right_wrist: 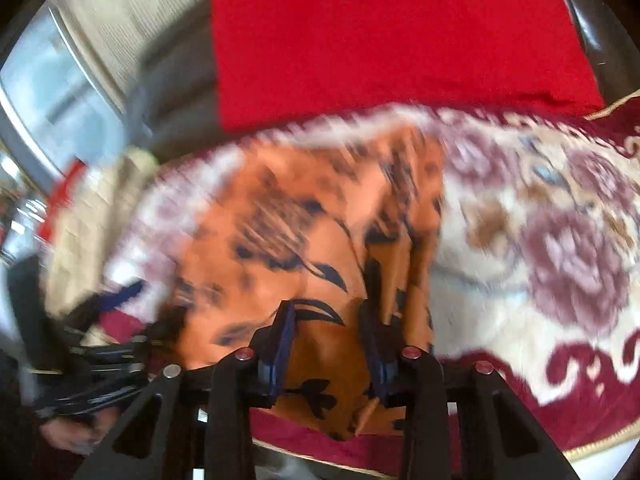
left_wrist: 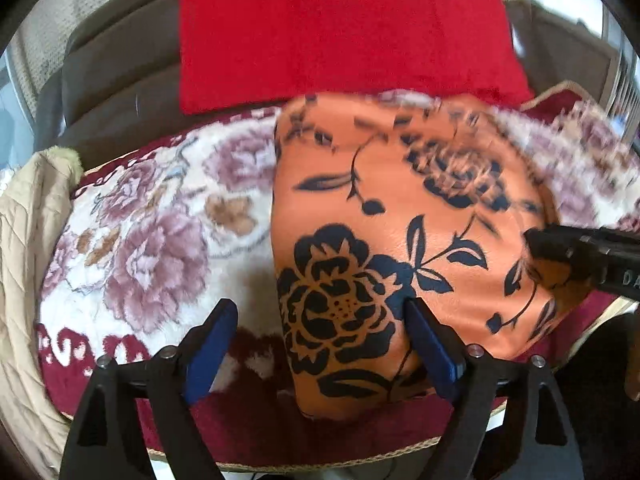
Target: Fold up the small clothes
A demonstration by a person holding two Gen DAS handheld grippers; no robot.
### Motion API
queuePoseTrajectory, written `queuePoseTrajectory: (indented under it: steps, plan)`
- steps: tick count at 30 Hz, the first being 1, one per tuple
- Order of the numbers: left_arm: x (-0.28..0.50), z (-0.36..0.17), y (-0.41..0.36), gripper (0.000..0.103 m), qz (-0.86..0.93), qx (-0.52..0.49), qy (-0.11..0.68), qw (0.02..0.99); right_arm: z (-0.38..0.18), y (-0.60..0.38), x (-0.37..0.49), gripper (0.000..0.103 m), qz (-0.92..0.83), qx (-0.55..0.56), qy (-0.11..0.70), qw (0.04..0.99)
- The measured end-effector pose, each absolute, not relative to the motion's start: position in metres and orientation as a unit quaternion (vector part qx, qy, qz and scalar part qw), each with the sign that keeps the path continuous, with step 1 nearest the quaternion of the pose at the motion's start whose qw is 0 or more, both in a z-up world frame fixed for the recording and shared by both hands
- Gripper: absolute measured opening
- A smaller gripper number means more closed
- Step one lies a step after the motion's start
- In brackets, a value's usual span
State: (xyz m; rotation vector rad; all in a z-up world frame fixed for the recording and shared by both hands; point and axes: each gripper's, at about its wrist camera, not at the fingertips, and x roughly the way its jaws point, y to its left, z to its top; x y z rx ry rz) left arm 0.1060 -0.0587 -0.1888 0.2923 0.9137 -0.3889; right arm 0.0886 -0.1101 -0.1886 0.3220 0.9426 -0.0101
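Note:
An orange cloth with black flowers [left_wrist: 400, 216] lies spread on a plush floral blanket [left_wrist: 160, 220]. My left gripper [left_wrist: 324, 340] hovers open over the cloth's near left edge, and its blue pads [left_wrist: 216, 340] touch nothing. My right gripper [left_wrist: 556, 256] comes in from the right at the cloth's right edge. In the right wrist view the orange cloth [right_wrist: 280, 240] is blurred and bunches up between the fingers of my right gripper [right_wrist: 330, 340], which is shut on a fold of it. A blue pad of the left gripper [right_wrist: 124, 293] shows at the far left.
A red cloth [left_wrist: 340, 32] lies flat behind the blanket on a dark sofa [left_wrist: 120, 80]. A beige quilted cover [left_wrist: 28, 240] hangs at the left. A hand [right_wrist: 68, 436] holds the left gripper's handle. The blanket's maroon border [right_wrist: 580, 360] runs along the near edge.

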Motion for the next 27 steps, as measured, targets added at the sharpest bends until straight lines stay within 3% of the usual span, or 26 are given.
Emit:
queuePoseTrajectory:
  steps: [3, 9, 11, 12, 13, 20, 27]
  plan:
    - [0.096, -0.173, -0.059, 0.086, -0.172, 0.148, 0.417, 0.88, -0.19, -0.111, 0.084, 0.037, -0.017, 0.167, 0.448, 0.878]
    - [0.06, -0.116, -0.052, 0.086, -0.137, 0.136, 0.361, 0.912, -0.129, -0.111, 0.044, 0.038, -0.02, 0.16, 0.406, 0.9]
    - [0.045, -0.093, -0.049, 0.087, -0.129, 0.13, 0.338, 0.923, -0.107, -0.108, 0.026, 0.053, -0.033, 0.143, 0.387, 0.91]
    - [0.039, -0.083, -0.047, 0.089, -0.123, 0.126, 0.327, 0.928, -0.098, -0.106, 0.016, 0.071, -0.042, 0.137, 0.374, 0.916]
    - [0.031, -0.071, -0.043, 0.09, -0.116, 0.122, 0.313, 0.935, -0.089, -0.106, 0.01, 0.073, -0.044, 0.135, 0.363, 0.921]
    - [-0.009, -0.018, -0.022, 0.099, -0.059, 0.103, 0.252, 0.96, -0.042, -0.089, -0.045, 0.073, -0.047, 0.115, 0.321, 0.939]
    - [-0.036, 0.021, -0.002, 0.1, -0.027, 0.077, 0.21, 0.974, -0.014, -0.064, -0.077, 0.073, -0.063, 0.087, 0.298, 0.949]
